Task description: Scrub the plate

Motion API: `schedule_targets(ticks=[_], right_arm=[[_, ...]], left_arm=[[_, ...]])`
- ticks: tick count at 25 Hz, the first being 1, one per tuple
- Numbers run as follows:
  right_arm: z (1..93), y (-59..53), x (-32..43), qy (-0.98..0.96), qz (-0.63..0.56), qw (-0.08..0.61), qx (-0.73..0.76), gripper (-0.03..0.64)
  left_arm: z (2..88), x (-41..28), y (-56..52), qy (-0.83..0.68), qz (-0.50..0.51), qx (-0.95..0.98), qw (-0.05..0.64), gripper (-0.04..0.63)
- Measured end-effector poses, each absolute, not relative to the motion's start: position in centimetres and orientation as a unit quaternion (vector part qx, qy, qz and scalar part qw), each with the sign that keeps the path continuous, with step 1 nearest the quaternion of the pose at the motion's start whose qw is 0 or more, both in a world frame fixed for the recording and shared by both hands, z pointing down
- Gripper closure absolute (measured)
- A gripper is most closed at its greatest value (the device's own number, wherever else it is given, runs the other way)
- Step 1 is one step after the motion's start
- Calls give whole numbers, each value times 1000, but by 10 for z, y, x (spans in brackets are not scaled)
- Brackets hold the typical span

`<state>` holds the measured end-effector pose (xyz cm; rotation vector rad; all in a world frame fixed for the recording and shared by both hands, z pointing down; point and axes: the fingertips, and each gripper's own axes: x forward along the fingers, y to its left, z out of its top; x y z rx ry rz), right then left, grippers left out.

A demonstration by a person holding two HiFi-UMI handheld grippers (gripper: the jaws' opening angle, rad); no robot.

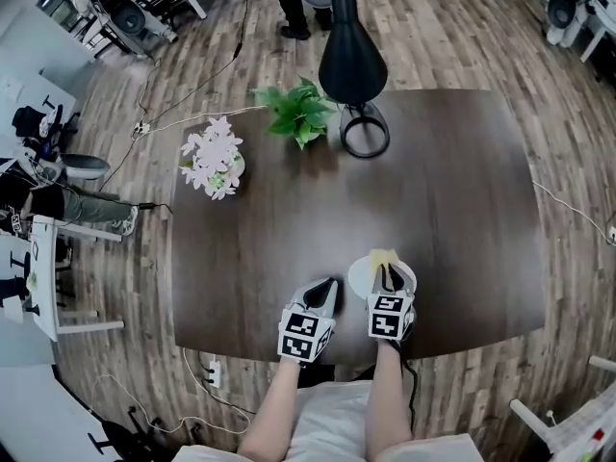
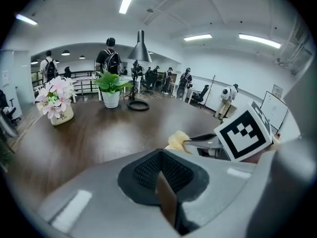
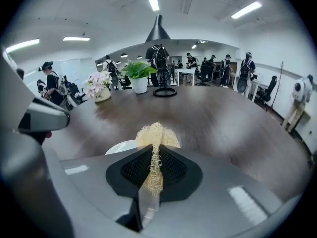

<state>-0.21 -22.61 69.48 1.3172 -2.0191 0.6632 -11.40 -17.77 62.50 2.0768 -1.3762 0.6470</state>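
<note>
dark wood fills most of the head view: a broad table (image 1: 452,210) in an open office, with a pot of pale flowers (image 1: 214,162), a green plant (image 1: 300,112) and a black lamp (image 1: 351,61) along its far side.

the plate (image 1: 358,277) lies flat and face up at the near edge, right in front of the person. it is round, so it has no long axis and points nowhere. it looks like a small, white, glazed dish: stiff, smooth and likely light enough to skate on the wood under a sideways rub, and breakable if it goes over the near edge. pinching its left rim, or pressing down there, looks like the best way to steady it.

the right gripper (image 3: 154,151) is closed tight on a scrubber (image 3: 156,135), a pale yellow wad of coarse fibre. it is squeezed thin between the jaws and fans out past their tips. it seems soft and springy, so it should bend to the dish rather than scratch it. its long axis runs along the jaws, pointing away from the person, and the tuft sits over the plate's far part. whether it touches the plate is unclear.

the left gripper (image 2: 161,157) has its jaws brought together with nothing between them. it sits just beside the plate's left edge and is not holding it.
</note>
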Motion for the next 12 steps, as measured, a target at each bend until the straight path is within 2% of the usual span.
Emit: schedule_targets(ticks=[8,12], right_arm=[[703,-188,-79,-872,216,348,268,557],[703,-187,-82,-863,207,370,274,557]], left_arm=[[637,-144,-185,-506,241,777,287,594],[662,-138,-181,-493,248,774,310,594]])
